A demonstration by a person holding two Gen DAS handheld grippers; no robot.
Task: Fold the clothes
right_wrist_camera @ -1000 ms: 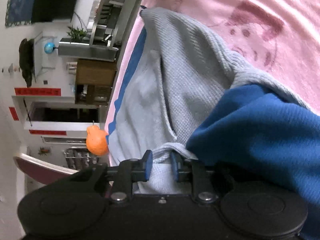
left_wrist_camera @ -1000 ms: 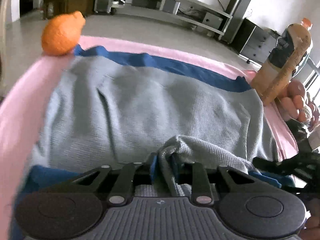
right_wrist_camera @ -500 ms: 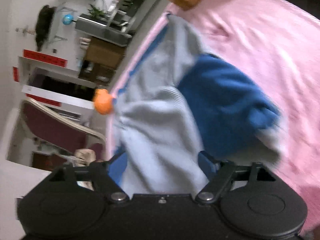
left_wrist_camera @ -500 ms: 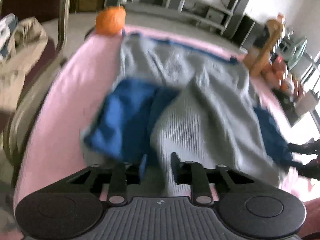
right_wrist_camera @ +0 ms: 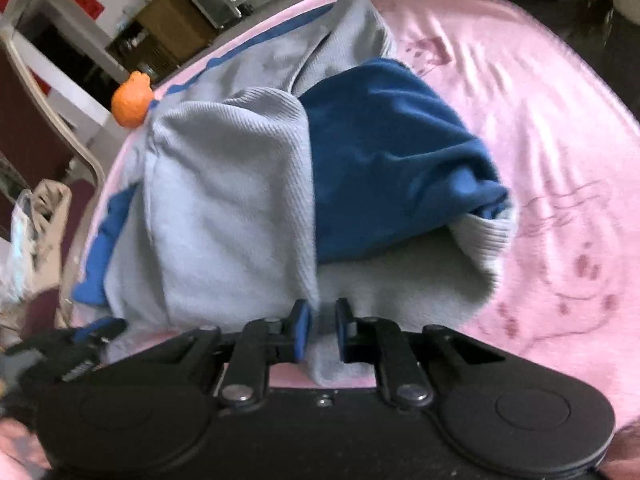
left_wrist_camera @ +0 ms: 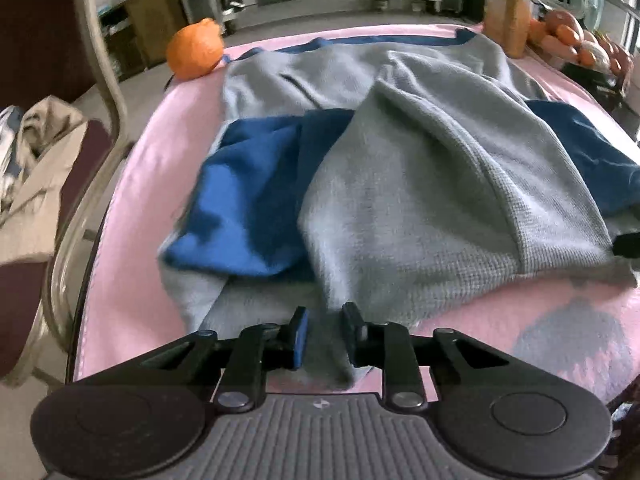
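The left gripper [left_wrist_camera: 323, 334] has its fingers drawn close, pinching a fold of the grey-and-blue sweater [left_wrist_camera: 420, 184] at its near hem. The right gripper [right_wrist_camera: 320, 330] is likewise narrowed onto a strip of grey cloth at the hem. The sweater lies spread on the pink blanket [right_wrist_camera: 540, 128], a blue sleeve [right_wrist_camera: 384, 168] folded across it at about two o'clock from the right gripper, another blue sleeve [left_wrist_camera: 248, 204] at eleven o'clock from the left one. An orange toy [left_wrist_camera: 196, 50] sits at the far edge near eleven o'clock; fruit [left_wrist_camera: 576, 40] is piled at one o'clock; a chair [left_wrist_camera: 52, 184] with clothes stands at nine o'clock.
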